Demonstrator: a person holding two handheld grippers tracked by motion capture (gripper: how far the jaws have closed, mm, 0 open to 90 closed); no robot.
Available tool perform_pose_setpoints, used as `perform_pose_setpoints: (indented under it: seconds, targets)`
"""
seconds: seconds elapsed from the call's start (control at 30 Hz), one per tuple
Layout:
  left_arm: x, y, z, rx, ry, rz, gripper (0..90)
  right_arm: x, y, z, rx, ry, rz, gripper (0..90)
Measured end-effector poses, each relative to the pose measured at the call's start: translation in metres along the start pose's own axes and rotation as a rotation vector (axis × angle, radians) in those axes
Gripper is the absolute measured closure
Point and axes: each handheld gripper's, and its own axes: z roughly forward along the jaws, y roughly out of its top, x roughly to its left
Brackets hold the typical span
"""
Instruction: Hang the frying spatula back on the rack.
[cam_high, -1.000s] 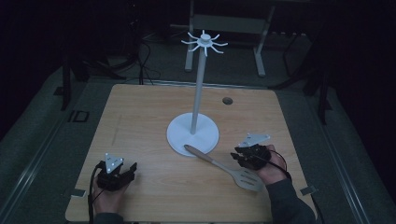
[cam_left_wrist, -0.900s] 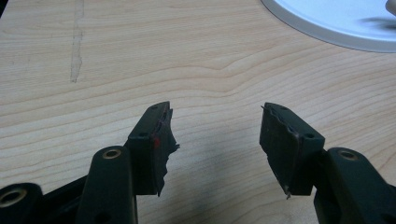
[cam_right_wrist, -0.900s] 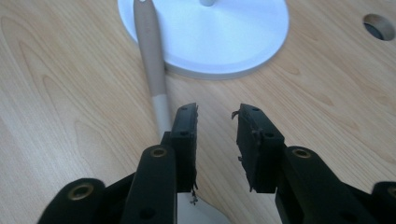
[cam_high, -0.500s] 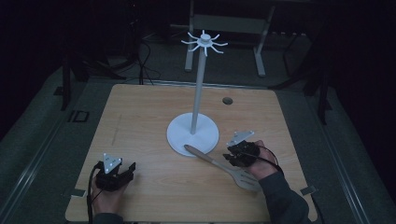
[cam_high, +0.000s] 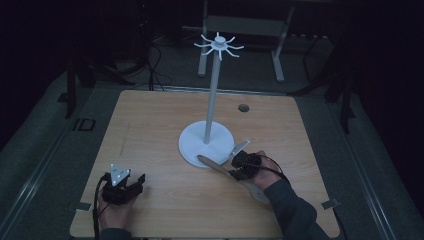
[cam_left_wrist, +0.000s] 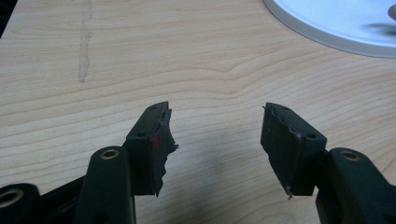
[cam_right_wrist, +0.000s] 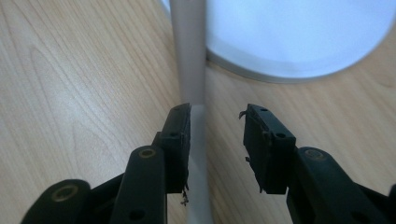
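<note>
At lower centre-right, the right gripper (cam_high: 235, 167) straddles the spatula handle (cam_right_wrist: 196, 140) with jaws spread; lower left, the left gripper (cam_high: 131, 182) rests on the worktop (cam_high: 150, 125), jaws spread.

Right gripper (cam_high: 239, 165) over what looks like a spatula (cam_high: 220, 169).

Stand base (cam_high: 206, 145) beside spatula handle (cam_right_wrist: 190, 70)

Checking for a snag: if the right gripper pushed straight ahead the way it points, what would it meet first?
Probably the round white stand base ahead; the right gripper, jaws open, already straddles the spatula handle running toward it.
</note>
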Motion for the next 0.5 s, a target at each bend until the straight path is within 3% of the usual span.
perform_pose_setpoints:
  seconds: [0.3,0.4,0.5]
  targets:
    - [0.001,0.000,-0.001,-0.001,0.001,-0.004,42.4,0.000,0.007,0.025,0.054,0.057,0.021,62.3]
    - [0.001,0.000,0.000,0.001,0.000,-0.003,42.4,-0.002,0.007,0.030,0.053,0.085,0.039,67.2]
    - [0.001,0.000,-0.001,0.000,0.000,-0.004,42.3,0.001,0.008,0.031,0.046,0.068,0.020,74.6]
